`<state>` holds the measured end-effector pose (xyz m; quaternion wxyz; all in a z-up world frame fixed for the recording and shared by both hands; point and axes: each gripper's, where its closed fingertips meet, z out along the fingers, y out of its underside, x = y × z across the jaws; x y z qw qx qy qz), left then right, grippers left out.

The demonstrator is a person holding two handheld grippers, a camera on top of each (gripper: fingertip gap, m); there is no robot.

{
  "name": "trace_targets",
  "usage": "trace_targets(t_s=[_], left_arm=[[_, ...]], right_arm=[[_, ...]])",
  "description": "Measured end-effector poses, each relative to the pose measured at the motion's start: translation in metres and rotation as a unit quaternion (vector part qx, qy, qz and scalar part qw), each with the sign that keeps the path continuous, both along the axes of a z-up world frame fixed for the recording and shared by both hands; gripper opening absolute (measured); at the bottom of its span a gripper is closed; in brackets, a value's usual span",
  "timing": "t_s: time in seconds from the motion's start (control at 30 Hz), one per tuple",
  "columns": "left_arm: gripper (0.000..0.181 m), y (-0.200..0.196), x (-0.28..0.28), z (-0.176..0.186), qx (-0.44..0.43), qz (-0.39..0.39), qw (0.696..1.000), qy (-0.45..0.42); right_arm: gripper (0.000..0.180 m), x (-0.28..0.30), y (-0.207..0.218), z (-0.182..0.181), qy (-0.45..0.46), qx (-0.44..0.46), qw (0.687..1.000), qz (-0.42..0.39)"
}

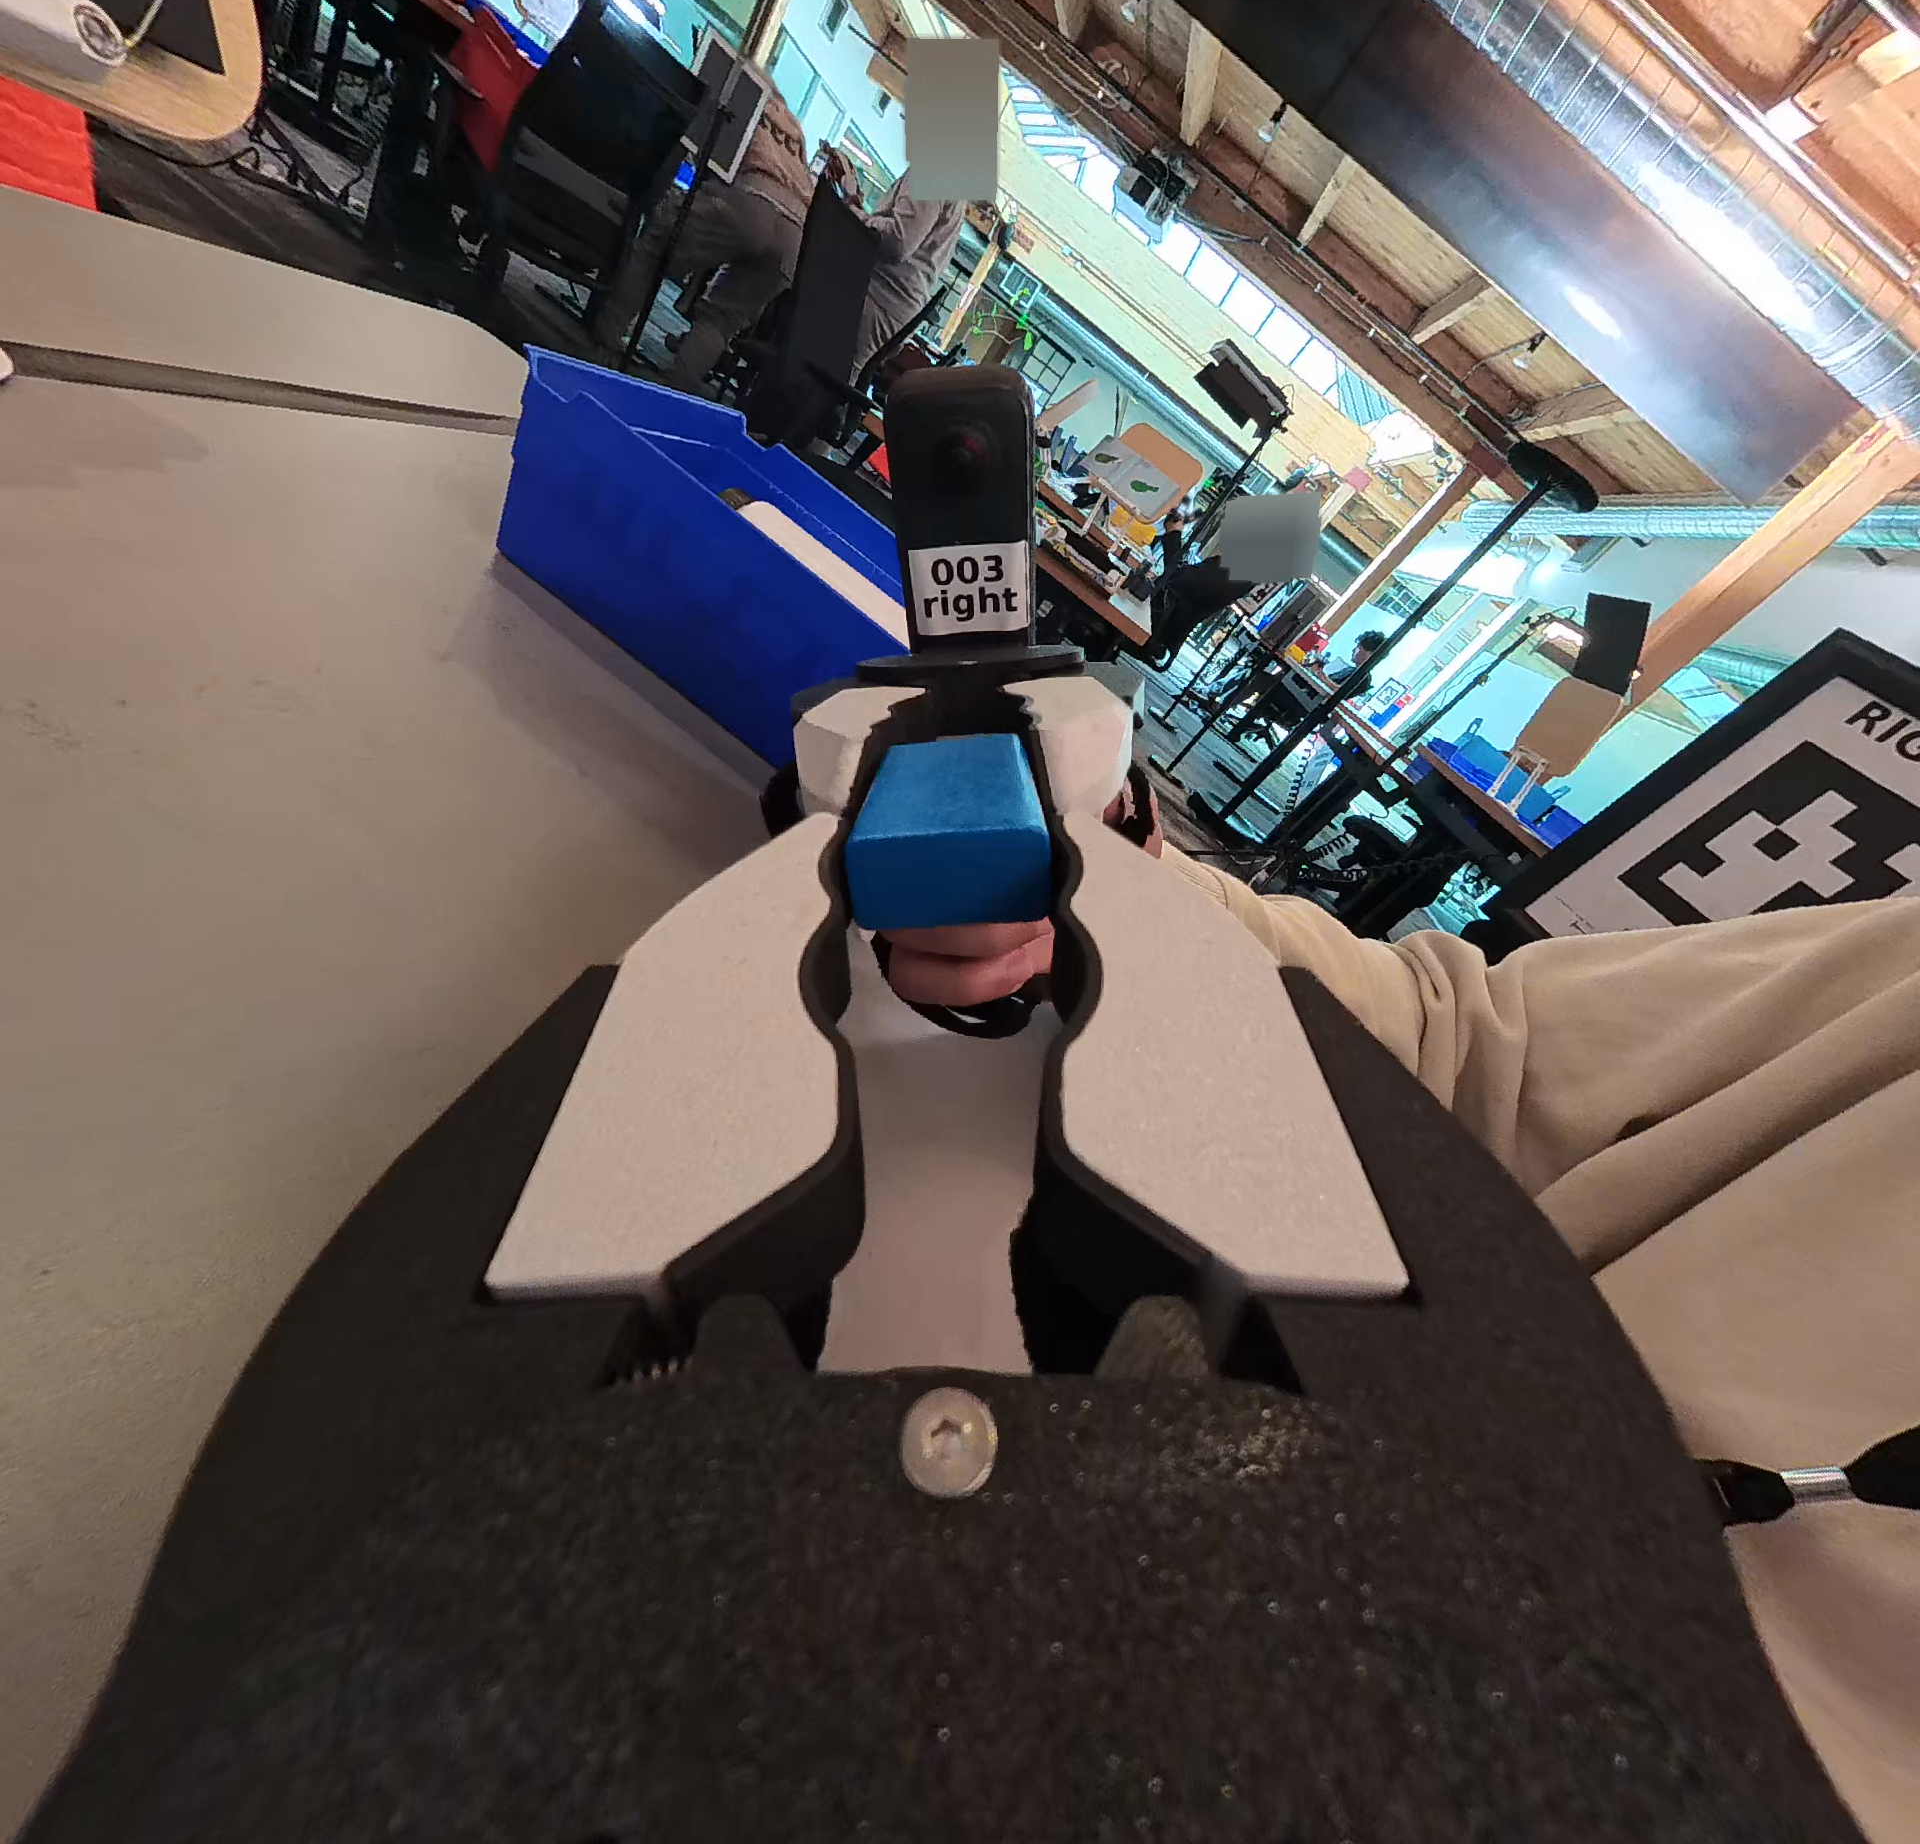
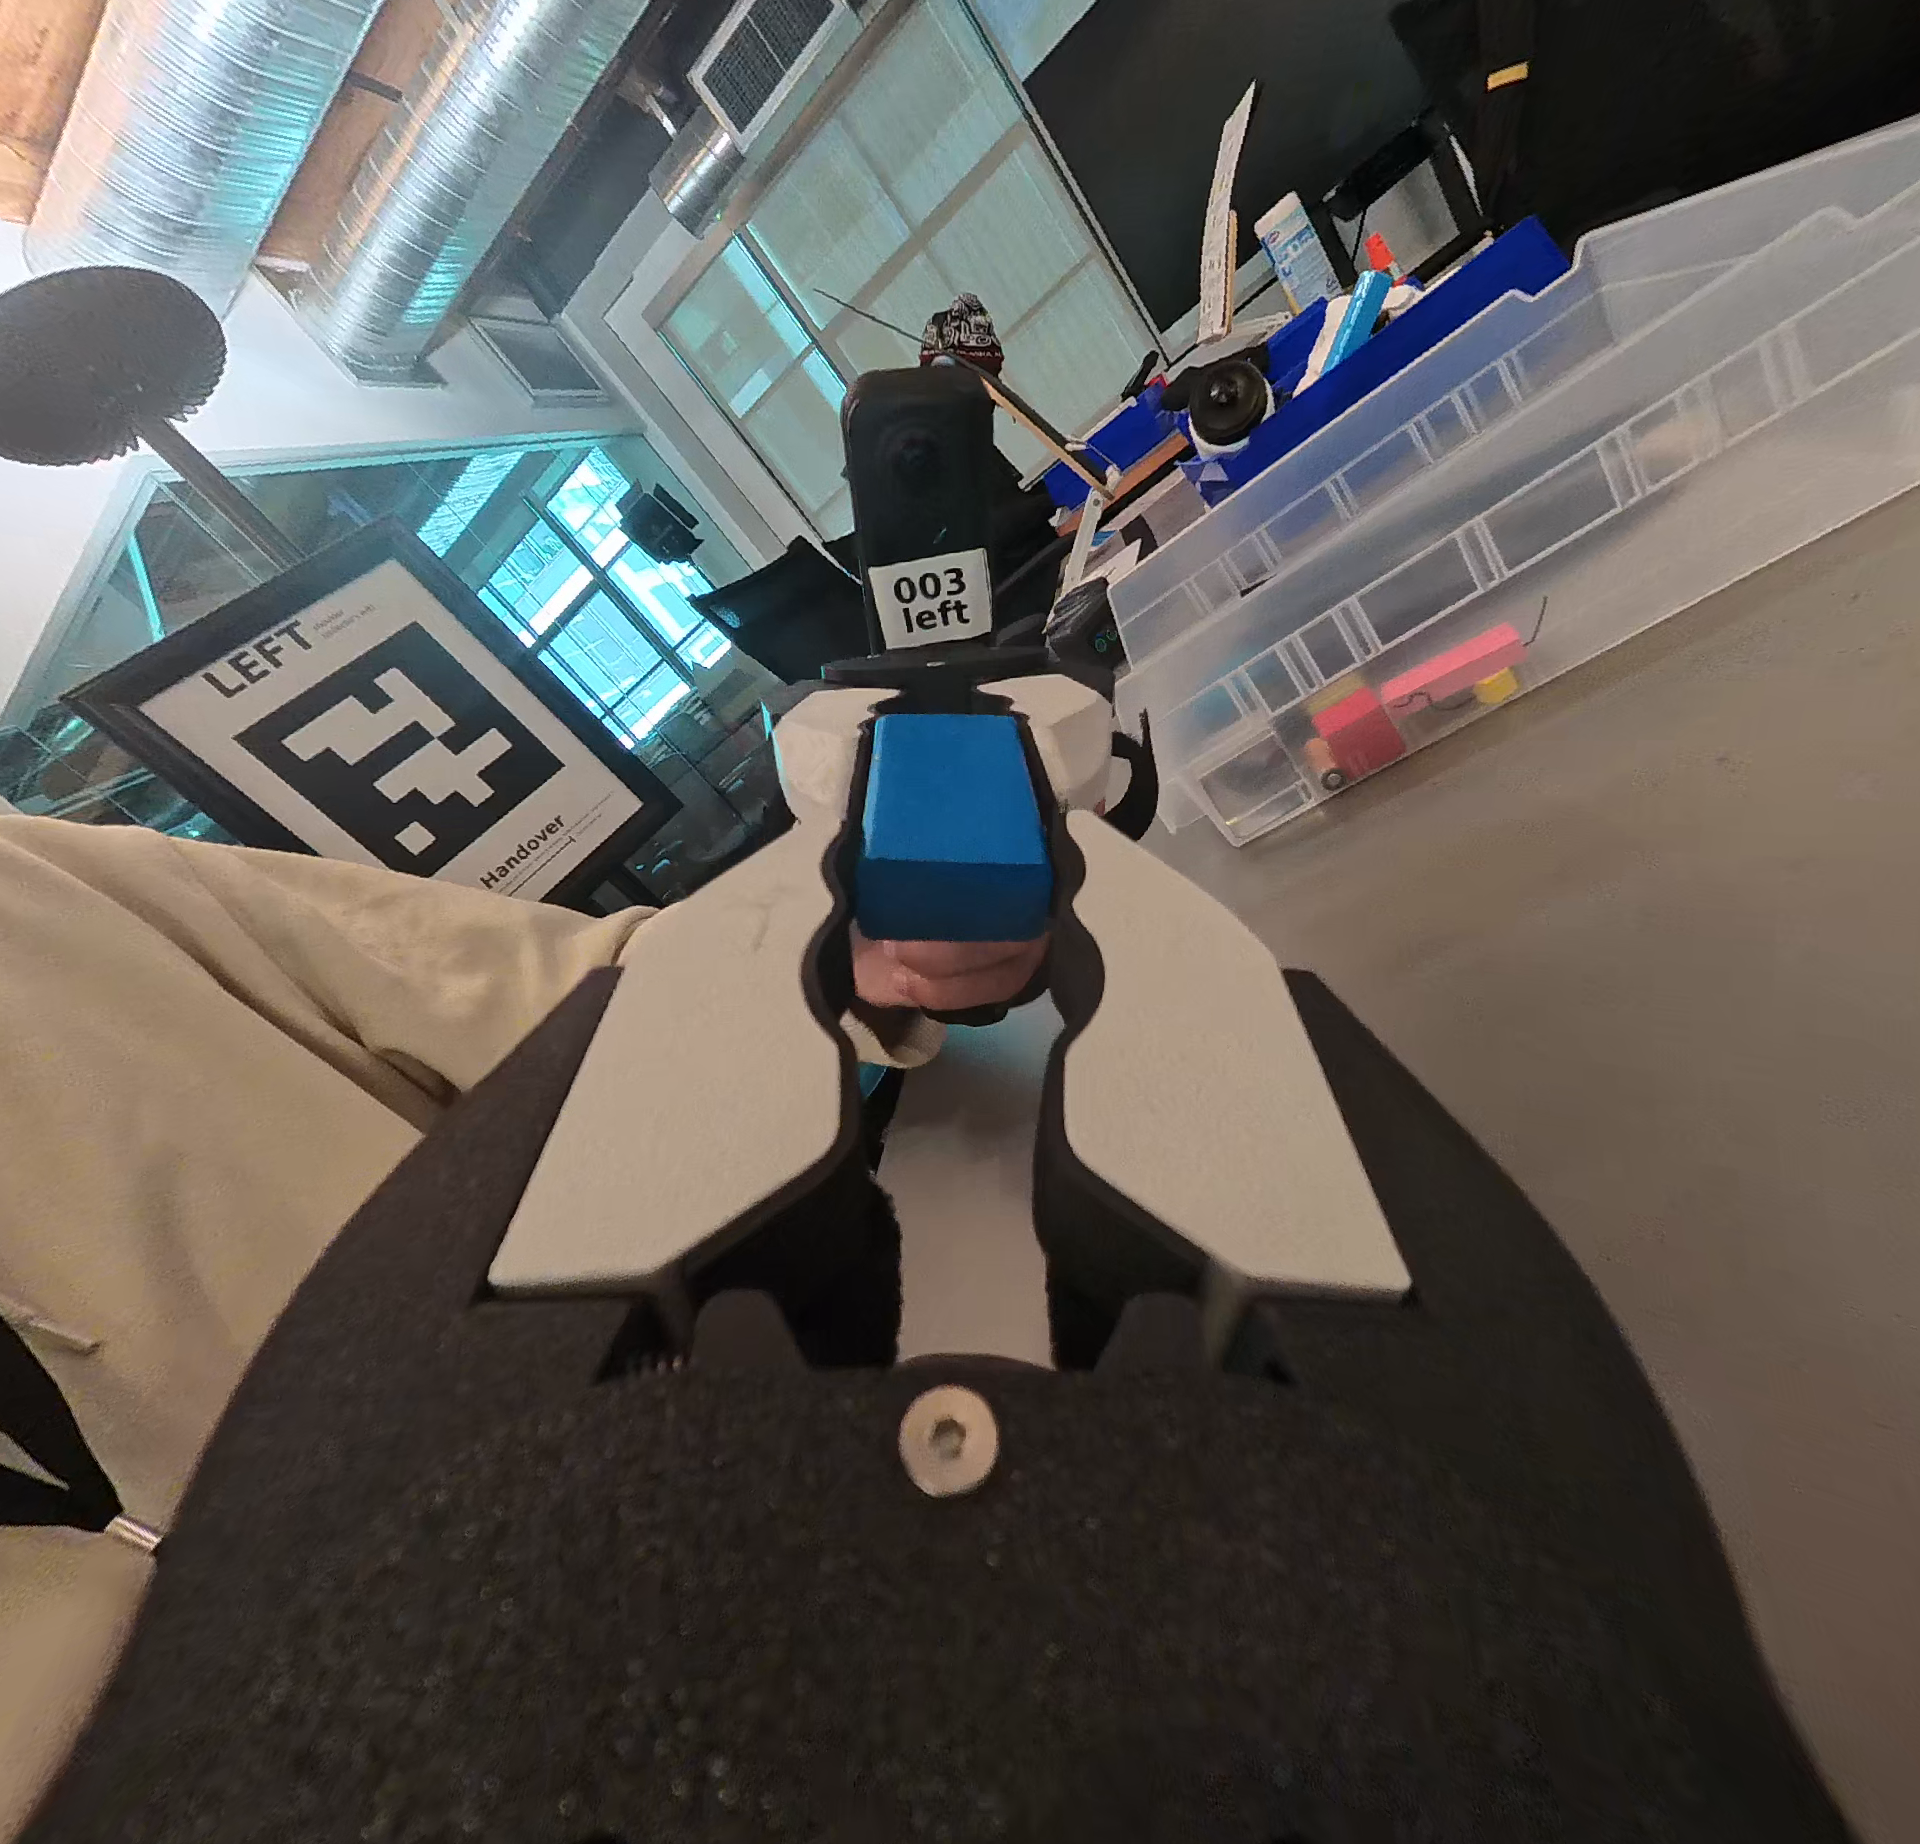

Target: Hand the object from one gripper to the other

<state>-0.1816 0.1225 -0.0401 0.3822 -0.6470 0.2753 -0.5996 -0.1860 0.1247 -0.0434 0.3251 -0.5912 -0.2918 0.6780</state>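
The far end of the blue block point(image 1: 948, 838) lies hidden between the opposing gripper's fingers point(image 1: 831, 755), so which gripper bears it cannot be told. The hand point(image 2: 935, 973) beneath shows only in part. The framed marker board point(image 1: 1766, 838) is cut by the right edge.

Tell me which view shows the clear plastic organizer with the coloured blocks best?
The right wrist view. The clear plastic organizer stretches along the table's far right there, with red, pink and yellow blocks visible through its near end. The left wrist view shows none of it, only a blue bin on the table.
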Motion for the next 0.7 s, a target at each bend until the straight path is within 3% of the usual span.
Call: trace_targets(t_s=[0.07,0.13,0.3,0.5,0.57,0.7], left_arm=[[0.035,0.001,-0.001,0.000,0.010,0.006,1.000,0.009],[0.051,0.006,-0.005,-0.001,0.035,0.025,0.999,0.032],[0.054,0.013,-0.016,-0.008,0.041,0.039,0.996,0.061],[0.058,0.022,-0.022,0.005,-0.116,0.034,0.992,-0.024],[0.047,0.022,-0.020,0.002,-0.216,0.045,0.975,-0.022],[0.050,0.011,-0.011,0.002,-0.336,0.021,0.941,-0.034]], right_arm=[[0.034,0.000,-0.001,0.000,0.001,0.005,1.000,0.000],[0.034,0.000,0.000,-0.002,0.001,-0.003,1.000,0.002],[0.034,0.008,0.010,0.001,0.010,0.007,0.999,-0.032],[0.034,0.020,0.020,0.006,0.004,0.088,0.992,-0.094],[0.034,0.022,0.020,0.008,0.002,0.119,0.987,-0.106],[0.034,0.019,0.014,0.009,-0.005,0.157,0.983,-0.099]])
